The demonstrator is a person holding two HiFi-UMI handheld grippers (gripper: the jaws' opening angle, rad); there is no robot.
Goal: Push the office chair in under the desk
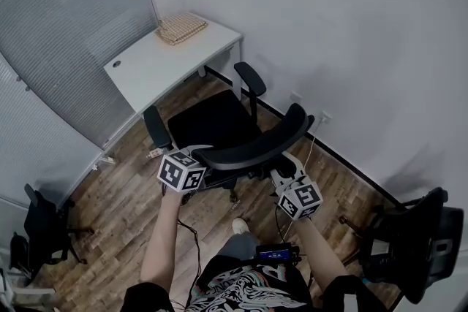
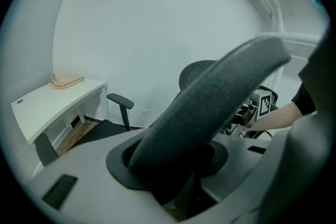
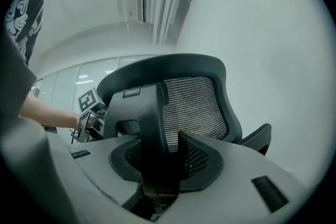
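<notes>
Though the desk [image 1: 164, 63] shows only in head and left gripper views, left gripper [image 2: 178, 176] and right gripper [image 3: 157, 176] each clamp the chair [image 1: 216, 120] by its backrest [image 1: 256, 146].

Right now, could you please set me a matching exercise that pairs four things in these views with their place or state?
Things:
1. desk
2. woven mat
3. left gripper
4. right gripper

Places or states:
A. jaws shut on the padded top edge of the backrest
B. lying on the desk's far corner
C. white, in the room's corner, ahead of the chair
D. jaws shut on the black frame behind the backrest's mesh

Pairs: 1-C, 2-B, 3-A, 4-D
</notes>
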